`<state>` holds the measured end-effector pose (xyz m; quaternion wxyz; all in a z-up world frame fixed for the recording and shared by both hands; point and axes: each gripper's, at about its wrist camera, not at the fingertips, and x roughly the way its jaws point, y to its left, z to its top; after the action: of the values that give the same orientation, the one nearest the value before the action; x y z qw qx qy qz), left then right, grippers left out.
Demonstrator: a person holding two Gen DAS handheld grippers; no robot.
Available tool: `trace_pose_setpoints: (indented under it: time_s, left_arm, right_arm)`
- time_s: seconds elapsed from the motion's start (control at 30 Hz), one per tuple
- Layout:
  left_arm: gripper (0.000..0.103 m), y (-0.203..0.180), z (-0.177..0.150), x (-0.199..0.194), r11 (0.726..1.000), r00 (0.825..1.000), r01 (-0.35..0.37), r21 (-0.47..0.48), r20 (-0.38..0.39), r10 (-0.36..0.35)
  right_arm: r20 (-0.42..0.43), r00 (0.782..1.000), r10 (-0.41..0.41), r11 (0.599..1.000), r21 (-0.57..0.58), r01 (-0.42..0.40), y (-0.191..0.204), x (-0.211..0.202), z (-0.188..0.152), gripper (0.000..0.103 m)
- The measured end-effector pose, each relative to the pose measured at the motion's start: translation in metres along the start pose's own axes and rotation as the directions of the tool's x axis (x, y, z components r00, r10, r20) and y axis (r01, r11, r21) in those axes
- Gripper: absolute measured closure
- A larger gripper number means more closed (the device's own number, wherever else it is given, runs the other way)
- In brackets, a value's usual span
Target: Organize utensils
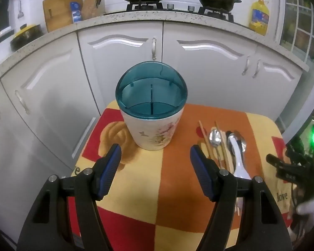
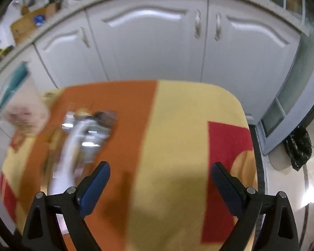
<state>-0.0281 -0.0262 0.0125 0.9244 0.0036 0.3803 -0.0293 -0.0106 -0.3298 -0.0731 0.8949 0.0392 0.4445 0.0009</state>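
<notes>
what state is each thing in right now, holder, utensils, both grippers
holder: upright on the cloth, nothing visible inside
spoons: lying flat on the cloth, right of the holder
chopsticks: lying flat beside the spoons
left gripper: open, holding nothing
right gripper: open, holding nothing
cloth: spread flat

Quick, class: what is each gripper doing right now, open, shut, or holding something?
Left gripper: open, holding nothing, facing the utensil holder.
Right gripper: open, holding nothing, above the cloth.
</notes>
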Motion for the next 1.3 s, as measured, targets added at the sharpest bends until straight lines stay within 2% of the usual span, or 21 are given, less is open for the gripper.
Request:
trace_pose_setpoints:
  time_s: [0.23, 0.37, 0.53, 0.93, 1.3]
  left_arm:
    - [0.035, -0.010, -0.001, -0.016, 1.000, 0.999, 0.017, 0.007, 0.027, -0.017]
    - [0.035, -0.015, -0.003, -0.028, 0.999, 0.999, 0.029, 0.015, 0.046, -0.029]
    - [0.035, -0.022, -0.005, -0.042, 0.999, 0.997, 0.042, 0.021, 0.067, -0.043]
    - [0.035, -0.024, -0.005, -0.061, 1.000, 0.994, 0.027, 0.016, 0.105, -0.029]
    - [0.035, -0.027, -0.006, -0.067, 0.999, 0.993, 0.048, 0.026, 0.107, -0.050]
  right_arm:
    - [0.086, 0.995, 0.052, 0.998, -0.025, -0.050, 0.047, -0.064, 0.002, 0.006]
    - [0.161, 0.986, 0.047, 0.998, -0.045, -0.040, 0.068, -0.095, 0.006, 0.006]
    - [0.209, 0.977, 0.048, 0.998, -0.044, -0.039, 0.083, -0.121, 0.008, 0.006]
    - [0.252, 0.966, 0.058, 0.997, -0.063, -0.044, 0.092, -0.146, 0.003, 0.006]
    - [0.263, 0.964, 0.047, 0.998, -0.060, -0.033, 0.096, -0.156, 0.004, 0.006]
